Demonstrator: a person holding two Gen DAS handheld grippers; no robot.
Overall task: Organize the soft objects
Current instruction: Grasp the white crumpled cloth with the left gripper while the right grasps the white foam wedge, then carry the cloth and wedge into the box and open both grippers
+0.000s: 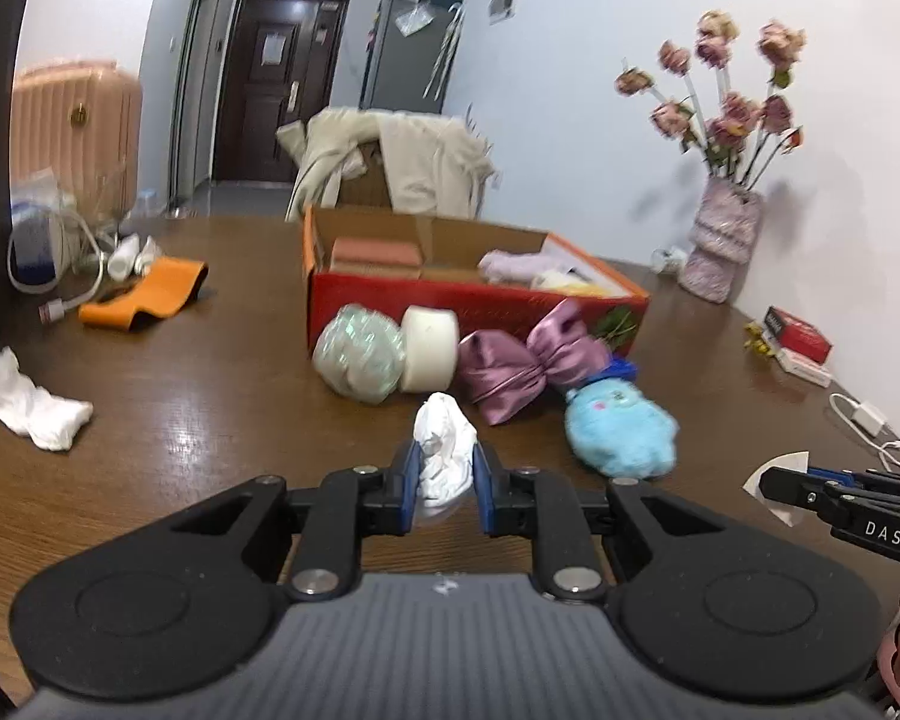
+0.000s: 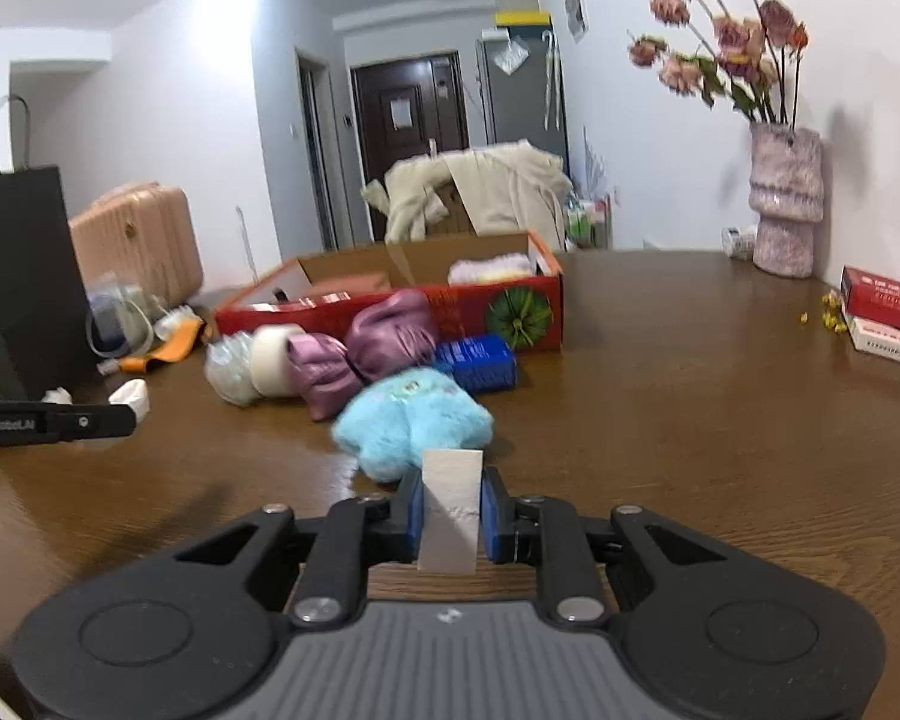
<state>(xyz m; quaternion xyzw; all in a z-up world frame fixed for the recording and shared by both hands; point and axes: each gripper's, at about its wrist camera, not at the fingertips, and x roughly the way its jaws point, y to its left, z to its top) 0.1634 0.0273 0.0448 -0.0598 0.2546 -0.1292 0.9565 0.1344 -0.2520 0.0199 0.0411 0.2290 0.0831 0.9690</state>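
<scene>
A crumpled white tissue [image 1: 444, 456] sits pinched between the blue pads of the left gripper [image 1: 446, 483], its bulk bulging up and forward past the fingertips, so the grip looks light and central, probably to carry the wad without tearing it. The jaws are drawn in to about the width of the wad, not fully closed. The right gripper [image 2: 451, 513] is likewise narrowed onto a flat white folded sheet [image 2: 452, 510], which stands upright between its pads with its top edge above the fingertips; holding it on edge likely keeps the fold from opening. Just ahead of the right gripper lies a light blue plush toy [image 2: 411, 426], and beyond that a purple satin pouch [image 2: 360, 354], a roll of white tape [image 2: 273, 357], a clear crinkled bundle [image 2: 228, 369] and a blue packet [image 2: 477, 360], all lined up against the near wall of a red cardboard box [image 2: 390, 306]. The box is open at the top and already holds pale soft pieces, so it appears to be the collecting place, and the things beside it seem to wait their turn. Far to the left of the left gripper another white crumpled cloth [image 1: 30, 405] lies alone on the brown table [image 1: 210, 372]. At the far right a vase of dried roses [image 1: 723, 240] stands by the wall.
</scene>
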